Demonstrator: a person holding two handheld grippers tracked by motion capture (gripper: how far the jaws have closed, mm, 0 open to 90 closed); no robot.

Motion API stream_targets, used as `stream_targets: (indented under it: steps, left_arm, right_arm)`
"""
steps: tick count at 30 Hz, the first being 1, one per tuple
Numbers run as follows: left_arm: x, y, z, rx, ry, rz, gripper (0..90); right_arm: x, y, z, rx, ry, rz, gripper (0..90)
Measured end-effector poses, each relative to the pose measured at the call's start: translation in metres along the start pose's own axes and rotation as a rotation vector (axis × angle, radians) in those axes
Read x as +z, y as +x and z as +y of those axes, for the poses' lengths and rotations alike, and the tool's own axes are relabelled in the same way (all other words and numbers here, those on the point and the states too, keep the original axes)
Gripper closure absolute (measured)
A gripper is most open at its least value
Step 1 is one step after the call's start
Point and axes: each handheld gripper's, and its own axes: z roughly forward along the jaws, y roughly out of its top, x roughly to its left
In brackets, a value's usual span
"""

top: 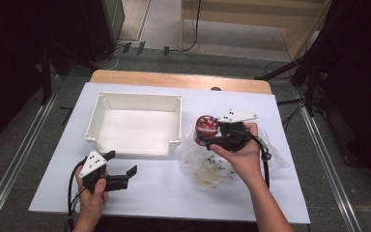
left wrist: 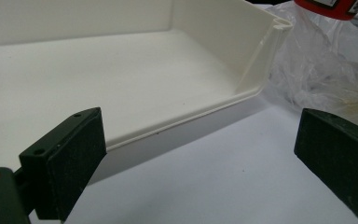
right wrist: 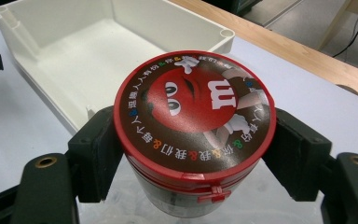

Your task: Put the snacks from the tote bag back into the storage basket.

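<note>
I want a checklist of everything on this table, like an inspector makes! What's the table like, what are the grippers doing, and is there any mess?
Surface: white table top, wooden edge at the far side.
Job's things: red-lidded candy jar held upright above a clear plastic bag; white tray empty, open at its near side.
Clutter: nothing seen besides the crumpled bag.
Grippers: right gripper shut on the jar, pads on both sides below the lid; left gripper open, nothing between its jaws, facing the tray.
Cables: black cable trails from the right gripper; more lie on the floor beyond the table.
Surroundings: grey floor, metal rails either side, dark stands.
</note>
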Motion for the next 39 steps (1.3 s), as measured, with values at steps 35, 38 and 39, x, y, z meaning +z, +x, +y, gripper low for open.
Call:
stream_targets:
  steps: [35,38,39]
  left_arm:
    - [-0.006,0.012,0.000,-0.015,-0.001,0.016,2.2]
    - [-0.006,0.013,0.000,-0.016,-0.002,0.013,2.2]
    - [-0.006,0.013,0.000,-0.018,-0.002,0.014,2.2]
  right_arm:
    - [0.031,0.015,0.027,-0.030,-0.006,0.051,26.1]
    - [0.034,0.016,0.029,-0.037,-0.005,0.053,26.1]
    - [0.035,0.017,0.030,-0.038,-0.007,0.053,26.1]
